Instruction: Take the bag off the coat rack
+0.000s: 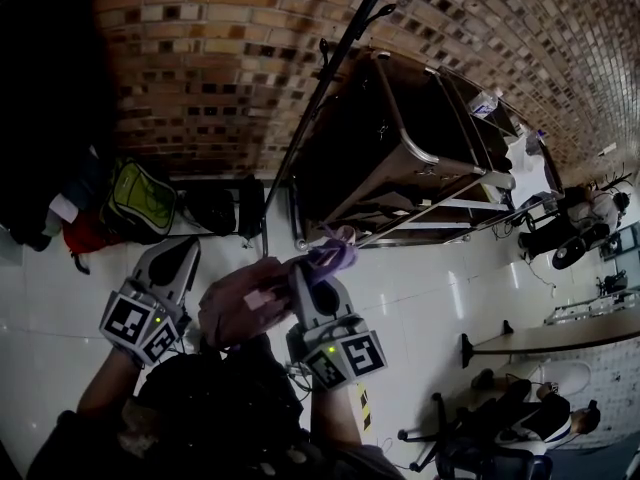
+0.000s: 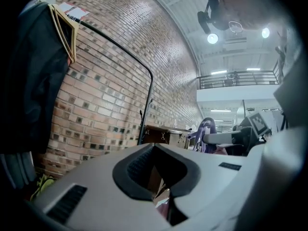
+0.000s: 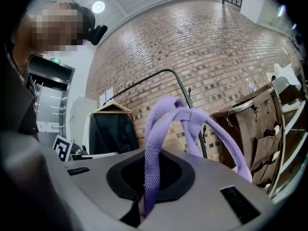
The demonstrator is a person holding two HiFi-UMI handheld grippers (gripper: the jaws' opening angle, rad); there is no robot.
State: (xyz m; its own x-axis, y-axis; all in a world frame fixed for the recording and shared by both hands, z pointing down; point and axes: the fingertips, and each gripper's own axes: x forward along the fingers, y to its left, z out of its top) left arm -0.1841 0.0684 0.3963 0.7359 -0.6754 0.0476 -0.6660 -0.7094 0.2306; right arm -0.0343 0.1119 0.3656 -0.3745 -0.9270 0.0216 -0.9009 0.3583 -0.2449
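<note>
A pink bag (image 1: pixel 245 303) hangs between my two grippers by a purple woven strap (image 1: pixel 335 256). My right gripper (image 1: pixel 310 273) is shut on that strap (image 3: pixel 166 124), which loops up out of its jaws (image 3: pixel 150 177). The strap no longer touches the black coat rack (image 1: pixel 330 78), whose rail (image 3: pixel 178 81) stands behind it against the brick wall. My left gripper (image 1: pixel 180 258) is just left of the bag and points at the rack. Its jaws (image 2: pixel 154 170) look shut, with no held thing visible. From it I see the strap (image 2: pixel 206 129) and the right gripper (image 2: pixel 226 137).
A dark garment on a wooden hanger (image 2: pixel 33 71) hangs at the rack's left end. A brown fabric cart with a metal frame (image 1: pixel 400 138) stands right of the rack. A green backpack (image 1: pixel 140 198) and black bags (image 1: pixel 215 208) lie at the wall. Office chairs (image 1: pixel 500 418) and a table (image 1: pixel 560 333) are at the right.
</note>
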